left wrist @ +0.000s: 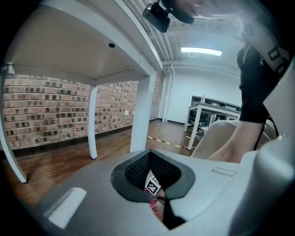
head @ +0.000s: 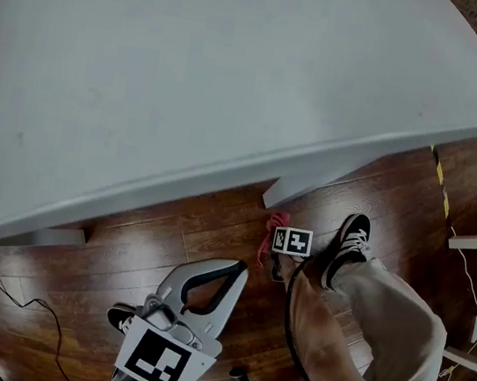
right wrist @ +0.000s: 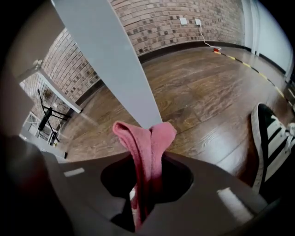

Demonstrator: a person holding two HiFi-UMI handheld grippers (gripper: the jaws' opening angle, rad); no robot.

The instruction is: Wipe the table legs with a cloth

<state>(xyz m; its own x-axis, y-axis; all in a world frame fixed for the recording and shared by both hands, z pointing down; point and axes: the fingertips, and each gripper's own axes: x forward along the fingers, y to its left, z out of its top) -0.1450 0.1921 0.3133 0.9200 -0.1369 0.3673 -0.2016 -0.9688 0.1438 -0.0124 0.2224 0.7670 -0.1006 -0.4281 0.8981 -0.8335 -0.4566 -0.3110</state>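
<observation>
Lab or workshop room. Brick wall (left wrist: 46, 110), wood floor (right wrist: 207, 92), white end wall (left wrist: 216, 83). Large white table (head: 194, 72); further benches (left wrist: 207, 110) at far end. Yellow-black tape (left wrist: 163, 143) on floor. Strip light (left wrist: 201, 51) and pipes (left wrist: 161, 46) on ceiling.

floor (head: 215, 226): dark wood | standing on it: table leg (head: 296, 189), shoe (head: 350, 244)

Your head view is dim, the floor (head: 217, 217) under the surface (head: 194, 72) shadowed. A strip light (left wrist: 201, 51) glares in the left gripper view; both gripper views warp and darken outward.
</observation>
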